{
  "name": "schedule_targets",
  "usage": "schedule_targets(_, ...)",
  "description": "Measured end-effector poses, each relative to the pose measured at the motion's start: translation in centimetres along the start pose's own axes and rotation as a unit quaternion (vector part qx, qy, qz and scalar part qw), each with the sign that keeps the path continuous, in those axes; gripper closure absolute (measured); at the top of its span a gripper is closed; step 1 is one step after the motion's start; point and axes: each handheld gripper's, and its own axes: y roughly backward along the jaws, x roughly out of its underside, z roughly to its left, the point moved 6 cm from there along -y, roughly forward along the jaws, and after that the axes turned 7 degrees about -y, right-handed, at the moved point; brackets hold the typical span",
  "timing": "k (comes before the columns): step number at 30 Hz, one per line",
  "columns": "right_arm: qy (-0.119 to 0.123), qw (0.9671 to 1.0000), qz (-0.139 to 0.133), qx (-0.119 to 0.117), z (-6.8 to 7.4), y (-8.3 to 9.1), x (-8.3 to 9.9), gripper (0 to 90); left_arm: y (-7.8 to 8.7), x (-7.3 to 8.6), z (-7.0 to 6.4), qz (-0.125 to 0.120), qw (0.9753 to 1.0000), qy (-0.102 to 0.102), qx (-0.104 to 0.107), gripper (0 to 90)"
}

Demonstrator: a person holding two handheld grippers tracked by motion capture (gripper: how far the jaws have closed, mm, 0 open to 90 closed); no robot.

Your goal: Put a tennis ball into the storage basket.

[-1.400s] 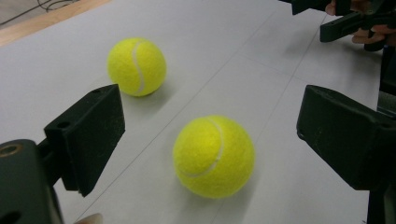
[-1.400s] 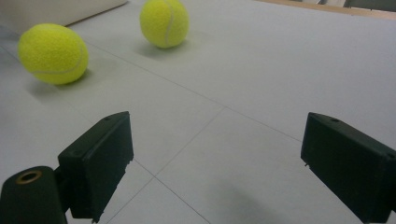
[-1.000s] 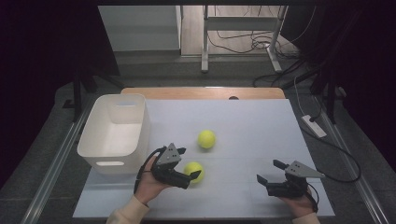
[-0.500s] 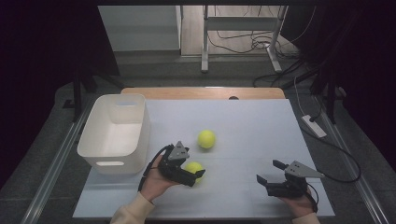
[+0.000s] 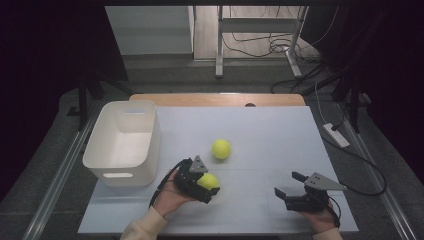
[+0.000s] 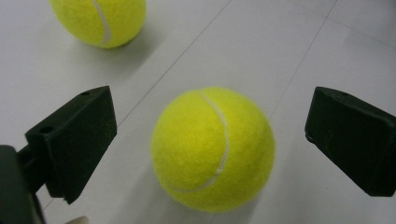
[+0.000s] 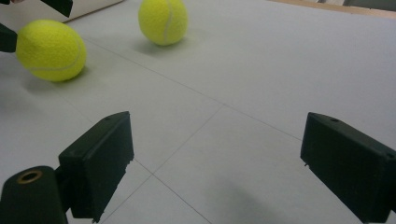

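Left gripper (image 5: 206, 186) bracketing the near tennis ball (image 5: 208, 181); not yet gripping.

The ball is sitting on the table (image 5: 260, 135) between wide-open jaws, gaps showing on both sides. A second ball (image 5: 221, 149) is lying near, at its 1 o'clock. The right gripper (image 5: 290, 185) is waiting open at 3 o'clock, well apart.

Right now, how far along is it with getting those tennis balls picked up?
Nothing looks done yet: the white bin shows no ball inside. In hand: the left gripper, jaws open, straddles the near tennis ball without touching it. Left: closing on it, and the far tennis ball on the table. The right gripper rests open, idle.
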Motion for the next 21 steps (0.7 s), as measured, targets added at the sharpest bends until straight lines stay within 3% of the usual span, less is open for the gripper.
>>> schedule_targets(15, 0.0, 1.0, 0.003, -0.001, 0.0, 0.0, 0.1, 9.3, -1.3, 1.1, -0.3, 0.036, 0.9993, -0.006, -0.004, 2.6)
schedule_targets(18, 0.001, 1.0, 0.003, -0.001, 0.0, 0.0, 0.1, 9.3, -1.4, 1.3, -0.4, 0.038, 0.9992, -0.008, -0.002, 6.1)
schedule_targets(21, 0.001, 1.0, 0.004, -0.001, 0.0, -0.1, 0.1, 9.3, -1.4, 1.3, -0.4, 0.035, 0.9993, -0.014, 0.0, 19.6)
